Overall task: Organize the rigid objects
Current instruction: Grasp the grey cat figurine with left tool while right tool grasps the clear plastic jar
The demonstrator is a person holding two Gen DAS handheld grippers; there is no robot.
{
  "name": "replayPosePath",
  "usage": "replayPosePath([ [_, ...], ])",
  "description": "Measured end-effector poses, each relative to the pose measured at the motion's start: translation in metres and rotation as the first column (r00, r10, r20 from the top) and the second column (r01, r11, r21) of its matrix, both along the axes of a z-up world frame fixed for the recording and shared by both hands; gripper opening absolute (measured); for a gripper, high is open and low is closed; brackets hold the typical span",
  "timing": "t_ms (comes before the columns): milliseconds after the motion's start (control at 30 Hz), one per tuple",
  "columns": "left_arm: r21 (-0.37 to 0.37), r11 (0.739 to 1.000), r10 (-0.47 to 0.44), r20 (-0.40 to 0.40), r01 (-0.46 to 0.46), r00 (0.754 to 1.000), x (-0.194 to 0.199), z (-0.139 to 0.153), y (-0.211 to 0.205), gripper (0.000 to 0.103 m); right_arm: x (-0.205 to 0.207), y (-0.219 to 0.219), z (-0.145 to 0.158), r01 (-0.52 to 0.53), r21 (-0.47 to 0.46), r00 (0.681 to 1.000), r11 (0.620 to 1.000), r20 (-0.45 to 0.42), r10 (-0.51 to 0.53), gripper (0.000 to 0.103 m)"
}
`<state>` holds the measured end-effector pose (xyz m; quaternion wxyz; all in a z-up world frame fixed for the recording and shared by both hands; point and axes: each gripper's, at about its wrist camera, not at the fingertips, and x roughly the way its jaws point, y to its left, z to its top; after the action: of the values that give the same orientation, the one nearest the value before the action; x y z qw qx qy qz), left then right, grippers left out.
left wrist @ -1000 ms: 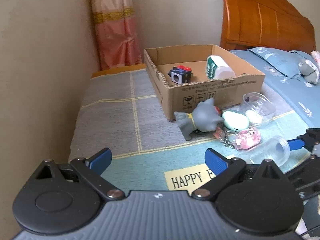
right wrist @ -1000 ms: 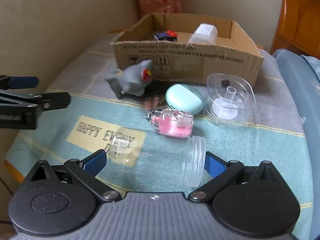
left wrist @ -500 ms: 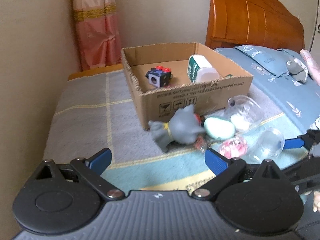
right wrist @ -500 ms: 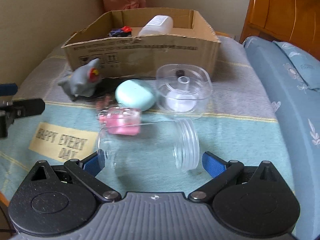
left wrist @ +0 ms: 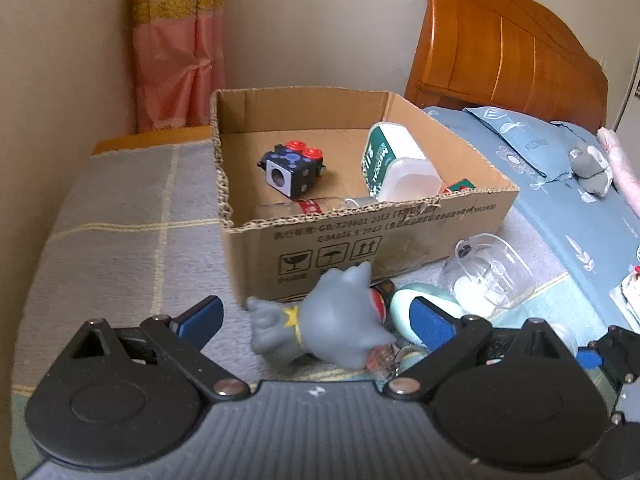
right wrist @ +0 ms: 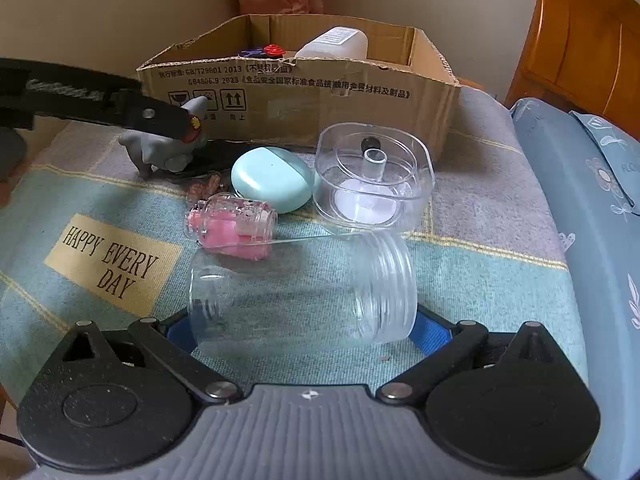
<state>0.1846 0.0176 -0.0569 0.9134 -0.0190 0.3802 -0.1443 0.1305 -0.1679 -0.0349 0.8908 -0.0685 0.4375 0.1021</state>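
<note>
A cardboard box (left wrist: 400,224) (right wrist: 304,92) holds a black cube toy (left wrist: 292,168) and a white bottle (left wrist: 396,168). In front of it lie a grey cat figure (left wrist: 332,324) (right wrist: 168,148), a mint case (right wrist: 272,180) (left wrist: 404,312), a clear square container (right wrist: 376,176) (left wrist: 488,276) and a small pink-filled bottle (right wrist: 232,224). My left gripper (left wrist: 316,316) is open around the cat figure. My right gripper (right wrist: 300,320) is open around a clear jar (right wrist: 300,288) lying on its side.
Everything lies on a bed with a grey and teal blanket (right wrist: 112,256) printed "HAPPY EVERY DAY". A wall (left wrist: 60,80) runs along the left, a curtain (left wrist: 180,48) hangs behind, and a wooden headboard (left wrist: 508,48) and blue pillow (left wrist: 532,144) are at right.
Both grippers have moved forward. The left one has closed in on the cat figure, which now lies between its fingers; the right one now has the clear jar between its fingers.
</note>
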Motion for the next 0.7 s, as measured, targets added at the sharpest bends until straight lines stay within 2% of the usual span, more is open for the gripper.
replayPosePath([
  [233,-0.075,0.997,0.018,-0.038,-0.021,0.999,0.010,-0.010,0.006,0.096,-0.004,-0.002,0.008,-0.032,0.010,0.999,0.999,0.020,0.032,0.103],
  [367,-0.091,0.995,0.023,-0.070,-0.030,0.997,0.013,-0.014,0.009,0.093,-0.004,-0.001,0.010,-0.047,0.013,0.998,0.999,0.036,0.047,0.103],
  [433,-0.100,0.995,0.019,-0.083,-0.027,0.996,0.013,-0.016,0.010,0.081,-0.004,0.001,0.012,-0.050,0.011,0.998,0.999,0.043,0.049,0.103],
  [500,-0.121,0.992,0.011,-0.097,-0.023,0.995,0.014,-0.017,0.011,0.076,-0.004,0.002,0.013,-0.053,0.009,0.997,0.999,0.048,0.053,0.103],
  [700,-0.125,0.992,0.010,-0.099,-0.022,0.995,0.013,-0.016,0.011,0.074,-0.008,0.005,0.018,-0.056,-0.022,0.996,0.998,0.072,0.058,0.100],
])
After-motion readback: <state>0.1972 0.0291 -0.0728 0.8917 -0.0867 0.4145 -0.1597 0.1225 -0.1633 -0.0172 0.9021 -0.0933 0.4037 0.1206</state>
